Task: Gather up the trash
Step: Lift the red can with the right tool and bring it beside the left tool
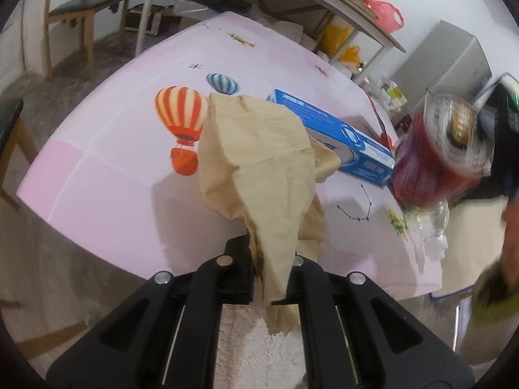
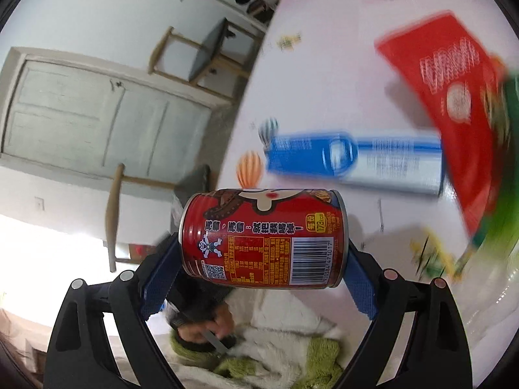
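Observation:
My left gripper (image 1: 269, 259) is shut on a crumpled brown paper napkin (image 1: 259, 155), which stands up over the pink balloon-print table (image 1: 113, 194). My right gripper (image 2: 262, 248) is shut on a red drink can (image 2: 262, 240), held sideways by its two ends between the blue pads (image 2: 360, 285). In the left wrist view the same can (image 1: 431, 162) shows blurred at the table's right edge. A blue and white carton (image 1: 340, 136) (image 2: 353, 159) lies on the table. A red packet (image 2: 454, 97) lies beyond it. A crushed clear plastic bottle (image 1: 428, 230) lies near the table's right edge.
Wooden chairs (image 1: 87, 6) (image 2: 207, 52) stand around the table. A loaded shelf (image 1: 340, 6) and a grey cabinet (image 1: 447, 61) line the far wall. A pale door (image 2: 97, 123) is at the left. A green and white fleece sleeve (image 2: 292, 340) is below the can.

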Available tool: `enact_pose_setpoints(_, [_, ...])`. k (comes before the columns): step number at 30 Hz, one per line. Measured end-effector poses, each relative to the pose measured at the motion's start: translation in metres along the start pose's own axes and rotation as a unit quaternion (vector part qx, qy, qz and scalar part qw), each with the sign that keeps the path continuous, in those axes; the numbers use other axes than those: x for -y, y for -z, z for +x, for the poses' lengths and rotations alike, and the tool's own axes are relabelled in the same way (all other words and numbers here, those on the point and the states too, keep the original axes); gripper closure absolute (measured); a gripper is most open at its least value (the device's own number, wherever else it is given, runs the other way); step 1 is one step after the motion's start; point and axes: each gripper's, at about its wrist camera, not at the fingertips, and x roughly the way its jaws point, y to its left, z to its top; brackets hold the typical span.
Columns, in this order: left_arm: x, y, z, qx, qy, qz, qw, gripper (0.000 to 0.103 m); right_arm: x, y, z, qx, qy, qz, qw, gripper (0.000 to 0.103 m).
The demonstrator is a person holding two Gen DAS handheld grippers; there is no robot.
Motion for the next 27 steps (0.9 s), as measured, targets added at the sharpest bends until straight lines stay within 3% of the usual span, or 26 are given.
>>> enact_pose_setpoints(4, [-0.008,0.0,0.0,-0.008,0.022,-0.036,0.9991,0.1,0.022,0.015,0.026,-0.011,0.004,0.031,0.999,0.015])
enact_pose_setpoints(10, [0.002,0.002,0.002,-0.01,0.014,-0.034,0.9993,0.1,0.033,0.019,0.032,0.001,-0.01,0.039,0.999,0.015])
enact_pose_setpoints(17, [0.014,0.003,0.005,-0.001,-0.011,-0.01,0.9999,0.1,0.039,0.024,0.026,0.016,0.036,0.032,0.999,0.01])
enact_pose_setpoints(27, [0.019,0.003,0.007,0.002,-0.016,-0.001,0.9999,0.1,0.037,0.024,0.02,0.037,0.104,0.014,0.994,0.01])
